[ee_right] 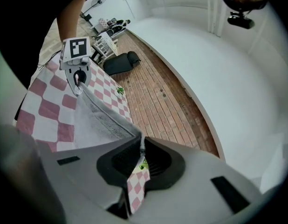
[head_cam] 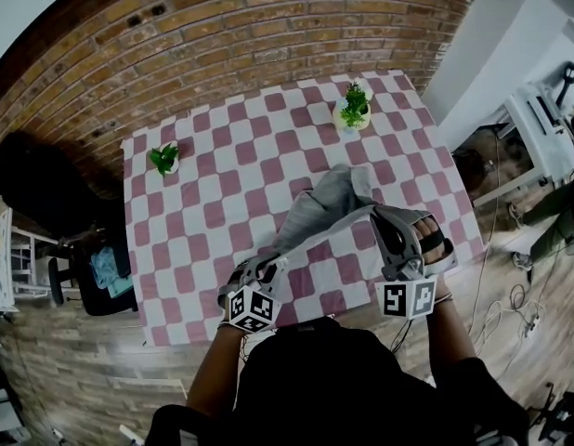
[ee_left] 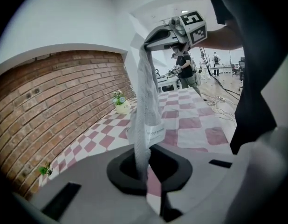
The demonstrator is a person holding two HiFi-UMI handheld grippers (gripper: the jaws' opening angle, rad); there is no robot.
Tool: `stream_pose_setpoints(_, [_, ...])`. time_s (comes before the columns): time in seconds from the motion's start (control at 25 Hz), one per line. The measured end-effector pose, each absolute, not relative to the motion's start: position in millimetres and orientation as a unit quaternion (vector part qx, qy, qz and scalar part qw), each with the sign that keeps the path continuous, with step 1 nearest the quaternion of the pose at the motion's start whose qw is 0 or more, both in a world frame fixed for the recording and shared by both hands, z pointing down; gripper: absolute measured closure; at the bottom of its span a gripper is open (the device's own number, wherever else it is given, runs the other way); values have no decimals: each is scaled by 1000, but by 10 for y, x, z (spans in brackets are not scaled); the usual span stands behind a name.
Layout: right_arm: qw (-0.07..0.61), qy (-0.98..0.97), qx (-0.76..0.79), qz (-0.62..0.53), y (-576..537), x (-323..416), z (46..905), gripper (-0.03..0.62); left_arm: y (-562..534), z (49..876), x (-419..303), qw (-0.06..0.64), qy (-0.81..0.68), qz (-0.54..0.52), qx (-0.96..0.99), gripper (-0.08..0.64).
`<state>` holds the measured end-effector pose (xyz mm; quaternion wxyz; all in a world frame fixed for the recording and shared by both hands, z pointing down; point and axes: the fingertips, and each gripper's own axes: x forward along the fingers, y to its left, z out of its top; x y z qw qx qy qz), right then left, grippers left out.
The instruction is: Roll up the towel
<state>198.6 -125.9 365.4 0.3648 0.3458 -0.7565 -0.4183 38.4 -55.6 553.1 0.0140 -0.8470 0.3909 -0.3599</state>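
Observation:
A grey towel (head_cam: 329, 203) hangs lifted above the pink-and-white checked table (head_cam: 222, 203), stretched between both grippers. My left gripper (head_cam: 273, 266) is shut on its near left edge; in the left gripper view the cloth (ee_left: 146, 101) runs from my jaws (ee_left: 144, 171) up to the right gripper (ee_left: 149, 45), with a white label on it. My right gripper (head_cam: 378, 214) is shut on the towel's right edge. In the right gripper view the towel (ee_right: 97, 118) spans from its jaws (ee_right: 139, 148) to the left gripper (ee_right: 78, 85).
Two small potted plants stand on the table, one far right (head_cam: 353, 108) and one far left (head_cam: 164, 158). A brick wall (head_cam: 176, 26) runs behind the table. A dark chair (head_cam: 92, 268) stands at the left, white equipment (head_cam: 547, 128) and floor cables at the right.

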Motion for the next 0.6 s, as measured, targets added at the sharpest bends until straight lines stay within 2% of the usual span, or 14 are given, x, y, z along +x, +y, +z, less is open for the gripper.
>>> stream_pose_setpoints(0.24, [227,-877,379,-191,-1320,1883,3528,568,-604,5215,162,11,424,-349,-836,557])
stream_pose_setpoints(0.44, [200,-892,372,-162,-1288,1802,3594,568,-680,4873,-100,-18,464,-292,-836,555])
stream_pose_setpoints(0.6, [188,-897,369,-152,-1288,1779,3627,568,-742,4542,-311,5,492,-277,-826,555])
